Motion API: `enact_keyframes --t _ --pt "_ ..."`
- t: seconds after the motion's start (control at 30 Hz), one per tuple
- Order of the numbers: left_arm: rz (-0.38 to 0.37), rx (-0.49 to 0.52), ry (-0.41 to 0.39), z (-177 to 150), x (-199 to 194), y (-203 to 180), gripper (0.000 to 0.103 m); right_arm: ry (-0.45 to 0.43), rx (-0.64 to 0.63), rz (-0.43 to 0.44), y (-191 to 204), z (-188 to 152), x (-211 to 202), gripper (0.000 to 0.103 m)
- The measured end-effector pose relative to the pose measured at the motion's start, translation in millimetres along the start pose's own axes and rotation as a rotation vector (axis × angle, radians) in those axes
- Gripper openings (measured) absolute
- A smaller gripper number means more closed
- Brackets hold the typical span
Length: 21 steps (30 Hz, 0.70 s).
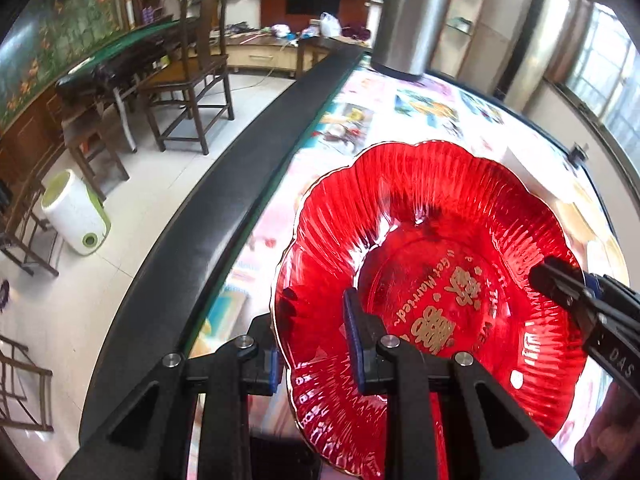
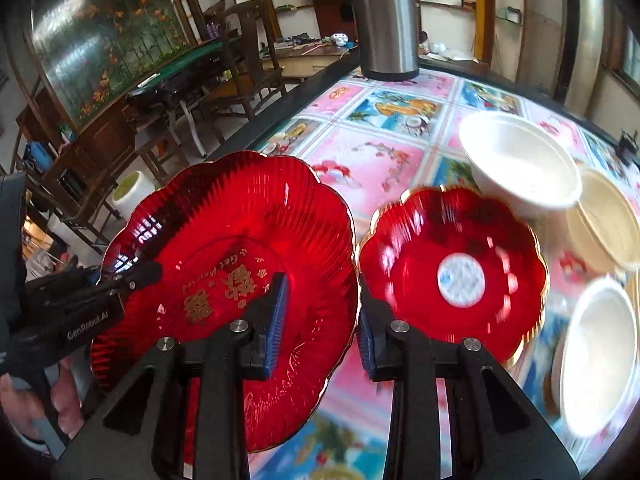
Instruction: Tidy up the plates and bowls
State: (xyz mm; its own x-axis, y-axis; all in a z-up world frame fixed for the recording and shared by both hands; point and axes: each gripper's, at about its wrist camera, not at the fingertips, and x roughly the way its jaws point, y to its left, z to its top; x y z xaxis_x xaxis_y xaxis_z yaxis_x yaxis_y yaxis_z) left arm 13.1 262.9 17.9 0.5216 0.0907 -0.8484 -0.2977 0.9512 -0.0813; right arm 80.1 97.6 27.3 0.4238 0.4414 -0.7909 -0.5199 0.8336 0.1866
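A large red scalloped plate (image 1: pixel 432 264) with gold writing is lifted over the table; it also shows in the right wrist view (image 2: pixel 236 256). My left gripper (image 1: pixel 312 344) straddles its near-left rim, one finger inside and one outside. My right gripper (image 2: pixel 322 320) straddles the plate's right rim the same way; its finger (image 1: pixel 560 284) shows in the left wrist view. I cannot tell whether the pads press the rim. A smaller red plate (image 2: pixel 456 272) lies on the table to the right. White bowls (image 2: pixel 524 164) (image 2: pixel 600 356) and a cream bowl (image 2: pixel 612 220) stand further right.
A steel cylinder (image 2: pixel 386 20) stands at the table's far edge; it also shows in the left wrist view (image 1: pixel 412 16). The table has a patterned cloth (image 2: pixel 372 148) and a black edge (image 1: pixel 224 216) on the left. Chairs (image 1: pixel 192 72) and a white bin (image 1: pixel 76 216) stand on the floor beyond.
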Motion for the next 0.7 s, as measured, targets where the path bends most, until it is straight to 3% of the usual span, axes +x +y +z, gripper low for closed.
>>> enact_keyframes --t 0.27,0.47,0.6,0.63,0.7 --pt "-0.050 0.062 0.058 -34 8 -14 0.025 0.012 0.071 -0.017 -6 -68 -28 0.031" --pt "-0.034 0.073 0.045 -45 19 -19 0.026 0.055 0.130 -0.018 -21 -89 -14 0.032" --pt "0.013 0.108 0.028 -51 16 -23 0.030 0.029 0.155 0.010 -26 -96 -15 0.034" --pt "0.049 0.127 0.019 -52 12 -25 0.035 0.023 0.165 0.014 -27 -97 -17 0.034" --pt "0.092 0.142 -0.007 -53 3 -26 0.063 0.004 0.166 -0.007 -28 -99 -22 0.034"
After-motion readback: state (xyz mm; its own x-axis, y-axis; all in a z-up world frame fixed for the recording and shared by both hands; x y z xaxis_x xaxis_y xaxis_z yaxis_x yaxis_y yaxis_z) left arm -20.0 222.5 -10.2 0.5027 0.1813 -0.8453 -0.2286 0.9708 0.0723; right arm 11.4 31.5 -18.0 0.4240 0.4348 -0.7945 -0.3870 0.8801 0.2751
